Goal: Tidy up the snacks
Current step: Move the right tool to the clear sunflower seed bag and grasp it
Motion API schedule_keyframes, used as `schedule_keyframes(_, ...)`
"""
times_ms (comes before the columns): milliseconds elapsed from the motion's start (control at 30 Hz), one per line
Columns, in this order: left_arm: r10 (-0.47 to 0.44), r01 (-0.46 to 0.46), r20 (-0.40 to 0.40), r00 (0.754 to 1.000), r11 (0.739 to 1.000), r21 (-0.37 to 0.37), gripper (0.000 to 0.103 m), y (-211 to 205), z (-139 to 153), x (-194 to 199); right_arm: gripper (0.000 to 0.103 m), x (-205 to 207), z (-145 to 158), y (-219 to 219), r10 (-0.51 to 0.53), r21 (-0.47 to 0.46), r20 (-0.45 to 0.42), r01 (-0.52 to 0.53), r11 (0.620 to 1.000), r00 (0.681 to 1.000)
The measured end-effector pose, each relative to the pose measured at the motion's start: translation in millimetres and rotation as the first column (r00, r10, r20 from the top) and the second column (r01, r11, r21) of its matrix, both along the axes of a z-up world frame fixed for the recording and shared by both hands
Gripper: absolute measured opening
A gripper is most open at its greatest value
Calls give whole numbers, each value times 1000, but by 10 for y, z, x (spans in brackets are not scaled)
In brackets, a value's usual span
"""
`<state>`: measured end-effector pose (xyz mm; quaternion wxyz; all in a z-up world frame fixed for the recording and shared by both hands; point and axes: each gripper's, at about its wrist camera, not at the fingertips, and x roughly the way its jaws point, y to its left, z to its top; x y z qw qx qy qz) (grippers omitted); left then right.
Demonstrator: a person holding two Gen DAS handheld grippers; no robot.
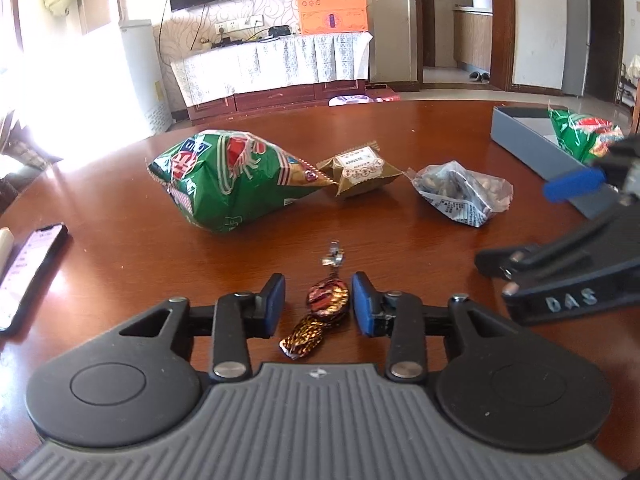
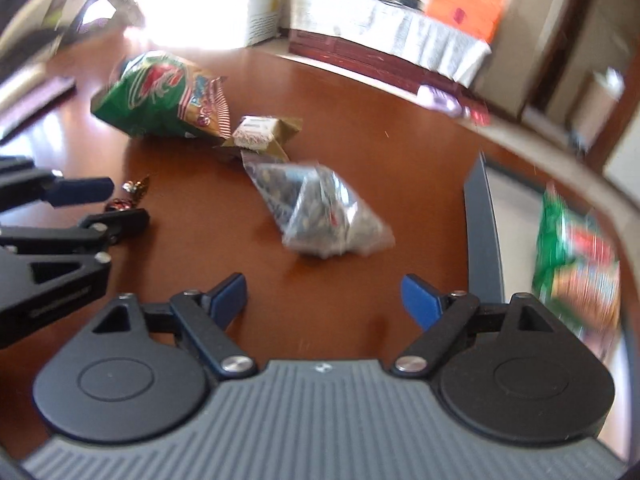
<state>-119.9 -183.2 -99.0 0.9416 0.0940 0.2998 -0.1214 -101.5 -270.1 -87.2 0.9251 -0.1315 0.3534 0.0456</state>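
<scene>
Wrapped candy (image 1: 326, 300) sits between my left gripper (image 1: 319, 304), narrow, not yet pinched. Right gripper (image 2: 323, 300) wide, empty. One green bag (image 1: 582, 136) in grey box (image 1: 532, 148); four snacks left beside it.

Brown table (image 1: 400, 128) (glossy) bears green bag (image 1: 224, 180), candy (image 1: 326, 300), phone (image 1: 28, 272), grey box (image 1: 532, 144).

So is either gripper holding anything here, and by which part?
Nothing is held. The left gripper is open with its pads on either side of the wrapped candy on the table, not touching it. The right gripper is open and empty.
</scene>
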Motion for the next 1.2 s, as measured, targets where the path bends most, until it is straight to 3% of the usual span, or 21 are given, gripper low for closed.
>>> schedule_keyframes(133, 11, -12, -18, 1000, 1000, -25, 55, 52, 0, 42, 86, 309, 84, 13, 56, -50, -47, -58, 997, 997)
schedule_keyframes(367, 0, -1, -25, 1000, 1000, -30, 56, 48, 5, 63, 87, 696, 97, -216, 104, 209, -165, -68, 976, 981)
schedule_keyframes(433, -3, 2, -26, 1000, 1000, -31, 57, 54, -4, 57, 75, 613, 113, -214, 97, 210, -157, -62, 976, 983)
schedule_keyframes(467, -5, 4, -27, 1000, 999, -32, 58, 59, -6, 60, 75, 555, 124, -211, 91, 209, -155, -58, 976, 984)
schedule_keyframes(667, -38, 34, -79, 996, 998, -55, 75, 163, 12, 46, 74, -13, 73, -186, 23, 224, -124, 5, 975, 992)
schedule_keyframes(800, -68, 64, -93, 993, 997, -51, 79, 210, 12, 9, 76, -338, -7, -194, -41, 239, -82, 60, 969, 996)
schedule_keyframes(833, -75, 71, -97, 992, 996, -50, 79, 217, 15, 1, 83, -384, -21, -188, -49, 234, -73, 65, 970, 996)
schedule_keyframes(967, -93, 88, -98, 991, 995, -47, 79, 240, 6, -16, 87, -335, -44, -190, -61, 223, -66, 74, 972, 996)
schedule_keyframes(1200, -97, 93, -95, 991, 994, -51, 79, 225, -1, 36, 87, -176, -63, -118, 28, 195, -30, -22, 981, 999)
